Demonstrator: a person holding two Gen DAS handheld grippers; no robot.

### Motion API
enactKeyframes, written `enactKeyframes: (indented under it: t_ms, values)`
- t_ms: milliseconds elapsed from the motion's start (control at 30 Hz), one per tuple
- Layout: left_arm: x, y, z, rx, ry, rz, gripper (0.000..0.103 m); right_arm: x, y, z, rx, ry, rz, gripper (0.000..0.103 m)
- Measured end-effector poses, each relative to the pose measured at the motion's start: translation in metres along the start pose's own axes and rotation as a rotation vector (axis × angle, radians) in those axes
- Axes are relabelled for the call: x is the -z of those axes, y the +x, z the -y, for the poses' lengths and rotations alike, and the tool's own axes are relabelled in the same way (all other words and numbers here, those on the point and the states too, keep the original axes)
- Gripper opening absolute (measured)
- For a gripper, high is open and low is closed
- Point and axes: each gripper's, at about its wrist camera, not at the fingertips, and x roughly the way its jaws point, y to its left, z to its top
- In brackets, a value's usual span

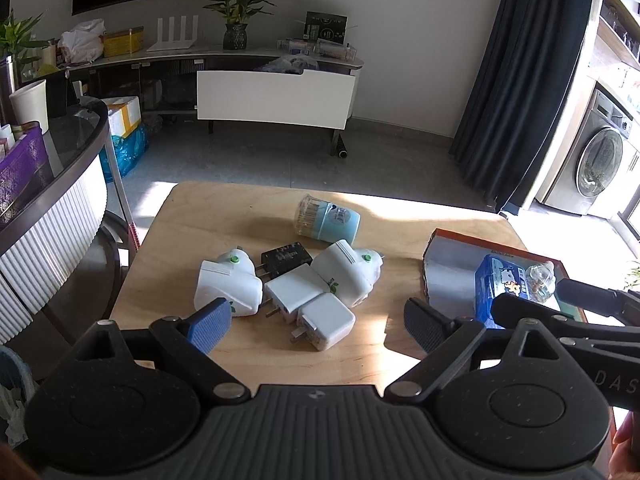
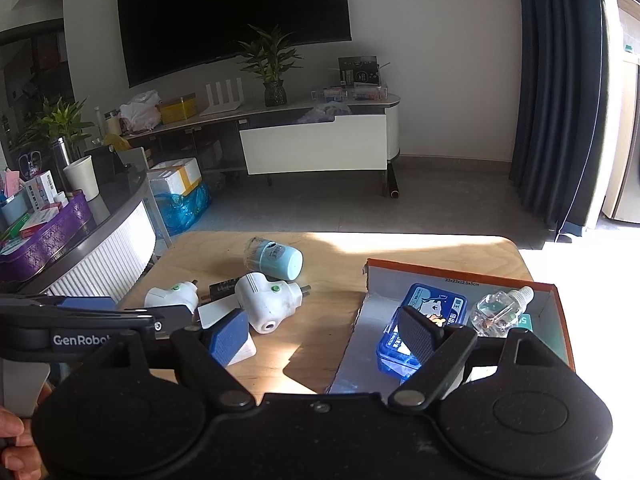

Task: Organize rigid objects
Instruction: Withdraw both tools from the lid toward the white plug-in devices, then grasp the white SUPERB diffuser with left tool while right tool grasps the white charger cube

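both grippers hang low over the near edge of the wooden table (image 1: 240, 216), jaws spread wide and nothing between the pads: the left gripper (image 1: 318, 330) is released over the heap of chargers, and the right gripper (image 2: 324, 338) is released at the near-left corner of the cardboard tray (image 2: 460, 276).

the task's things sit in two groups. from the left wrist camera, a cluster lies at about twelve o'clock of the left gripper: a small white charger (image 1: 326, 326) nearest, a second white charger (image 1: 294, 290) touching it, a black adapter (image 1: 286, 258) behind, and two bulkier white plug-in units at eleven (image 1: 226, 286) and one o'clock (image 1: 350, 276). a blue-labelled jar (image 1: 328, 222) lies on its side farther back. the tray at two o'clock already holds a blue box (image 2: 424, 320) and a small clear bottle (image 2: 498, 310).

the chargers look light, hard and smooth-shelled, so they would likely slide if nudged; flat opposite faces, clear of the metal prongs, seem the safest hold. the jar will probably roll, and gripping across its body seems best. the clear bottle may be fragile, so anything set in the tray should go down beside it, not on it.
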Motion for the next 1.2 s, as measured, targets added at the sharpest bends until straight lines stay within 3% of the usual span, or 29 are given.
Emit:
enactKeyframes:
  t_ms: [667,800,1200]
  values:
    - [0.011,0.039,-0.068,-0.117,-0.115,-0.062,0.098,0.015,0.024,-0.004,-0.036,0.001,-0.063,0.097]
    - [0.004,0.053,-0.069,-0.114,-0.087,-0.047,0.103,0.017,0.027,-0.002,-0.039,0.012,-0.068,0.097]
    - [0.001,0.1,-0.069,-0.139,0.021,-0.037,0.102,0.021,0.042,0.004,-0.041,0.025,-0.095,0.097]
